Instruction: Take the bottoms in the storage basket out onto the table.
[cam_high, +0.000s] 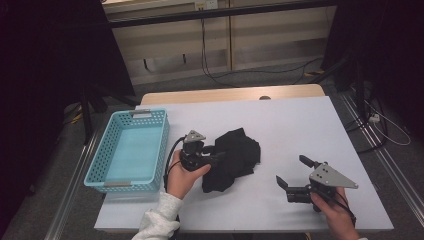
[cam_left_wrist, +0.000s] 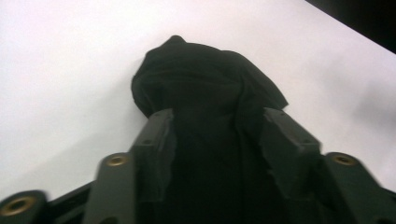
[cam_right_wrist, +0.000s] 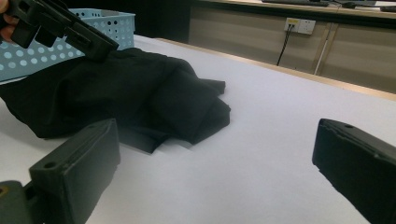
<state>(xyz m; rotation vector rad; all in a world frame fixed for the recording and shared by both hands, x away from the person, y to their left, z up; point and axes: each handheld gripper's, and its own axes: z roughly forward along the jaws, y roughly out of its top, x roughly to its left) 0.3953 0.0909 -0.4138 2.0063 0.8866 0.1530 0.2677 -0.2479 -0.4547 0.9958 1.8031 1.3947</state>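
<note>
A crumpled black cloth (cam_high: 240, 150) lies in the middle of the white table (cam_high: 300, 120). My left gripper (cam_high: 218, 155) reaches into the cloth's left side from a hand at the lower left. In the left gripper view the black cloth (cam_left_wrist: 205, 74) fills the gap between the two jaws and touches both pads, so the left gripper (cam_left_wrist: 217, 121) is shut on it. My right gripper (cam_high: 291, 169) rests open at the front right, apart from the cloth, with bare table between its jaws. The right gripper view looks across at the cloth (cam_right_wrist: 140, 88) and the left gripper (cam_right_wrist: 93, 46).
A light blue perforated basket (cam_high: 107, 145) stands at the table's left edge, with nothing in it, close behind the left hand. Bare white tabletop spreads to the right and behind the cloth. Cables and dark stands lie on the floor beyond the table.
</note>
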